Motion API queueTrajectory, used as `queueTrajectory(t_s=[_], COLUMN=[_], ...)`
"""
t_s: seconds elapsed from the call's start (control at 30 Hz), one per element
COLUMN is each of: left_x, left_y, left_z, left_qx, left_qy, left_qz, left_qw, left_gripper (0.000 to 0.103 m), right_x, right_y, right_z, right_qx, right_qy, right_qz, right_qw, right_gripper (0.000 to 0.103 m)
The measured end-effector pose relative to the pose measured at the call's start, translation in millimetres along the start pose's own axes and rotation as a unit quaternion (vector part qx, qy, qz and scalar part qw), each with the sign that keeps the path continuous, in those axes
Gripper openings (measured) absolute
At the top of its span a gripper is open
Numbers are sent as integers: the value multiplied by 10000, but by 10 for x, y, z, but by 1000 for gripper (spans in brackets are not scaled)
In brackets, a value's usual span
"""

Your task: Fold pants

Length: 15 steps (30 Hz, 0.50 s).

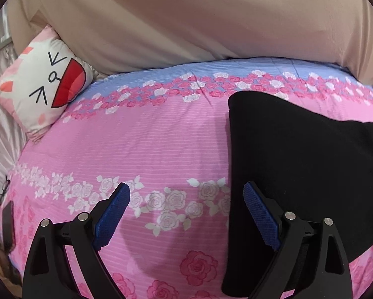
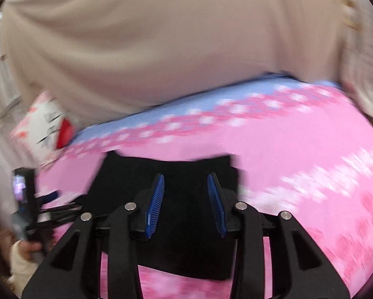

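The black pants (image 1: 311, 162) lie folded into a compact dark shape on the pink floral bedsheet (image 1: 149, 137), at the right of the left wrist view. My left gripper (image 1: 186, 186) is wide open over bare sheet, its right finger (image 1: 261, 214) over the pants' left edge, with nothing between the pads. In the blurred right wrist view the pants (image 2: 166, 164) lie directly under my right gripper (image 2: 186, 176). Its blue pads stand partly apart with a clear gap, and no cloth is pinched. The left gripper (image 2: 49, 199) shows at the left edge, held by a hand (image 2: 24, 249).
A cat-face cushion (image 1: 41, 87) leans at the bed's far left corner. Beige padding (image 1: 186, 25) rises behind the bed. A dark phone (image 1: 8, 221) and a pair of glasses (image 1: 3, 191) lie at the sheet's left edge.
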<state>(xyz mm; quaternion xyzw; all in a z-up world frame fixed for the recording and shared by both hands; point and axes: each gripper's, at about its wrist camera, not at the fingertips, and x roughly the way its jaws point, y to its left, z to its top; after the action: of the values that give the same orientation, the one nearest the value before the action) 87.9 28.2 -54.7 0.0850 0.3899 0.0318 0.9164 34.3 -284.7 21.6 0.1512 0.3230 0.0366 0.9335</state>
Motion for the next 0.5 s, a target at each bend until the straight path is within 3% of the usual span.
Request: queueTrajectory(t_s=[0.03, 0.07, 0.13, 0.2, 0.23, 0.3, 0.37, 0.43, 0.47, 0.5], left_x=[8, 15, 18, 13, 9, 1, 21, 52, 65, 70], left_y=[-22, -39, -49, -10, 16, 82, 159, 218, 247, 272], left_z=[0, -2, -12, -15, -15, -23, -31, -37, -43, -51], left_qx=[31, 68, 121, 115, 99, 61, -26, -94, -130, -152], left_qy=[-5, -2, -9, 45, 53, 58, 87, 140, 162, 174], left_qz=[58, 104, 172, 176, 203, 262, 286, 299, 326, 339], left_qw=[10000, 9999, 9998, 9998, 9997, 9996, 9995, 9994, 9993, 9992], left_gripper=[90, 90, 90, 90, 90, 90, 90, 90, 90, 90], right_x=[168, 383, 1048, 1072, 1011, 810, 780, 948, 1085, 1319], right_y=[83, 153, 169, 315, 426, 672, 933, 1105, 1147, 1162], right_z=[3, -20, -184, -192, -152, -29, 26, 16, -6, -70], right_qx=[-188, -325, -467, -691, -723, -720, -1025, -1357, -1409, -1383], right_qy=[190, 403, 1224, 954, 913, 455, 316, 457, 664, 1013], right_qz=[15, 1, -209, -521, -514, -14, 66, 19, 26, 115], right_qw=[9996, 9987, 9912, 9917, 9919, 9964, 9942, 9897, 9878, 9851], right_gripper=[37, 47, 57, 58, 56, 53, 46, 40, 28, 24])
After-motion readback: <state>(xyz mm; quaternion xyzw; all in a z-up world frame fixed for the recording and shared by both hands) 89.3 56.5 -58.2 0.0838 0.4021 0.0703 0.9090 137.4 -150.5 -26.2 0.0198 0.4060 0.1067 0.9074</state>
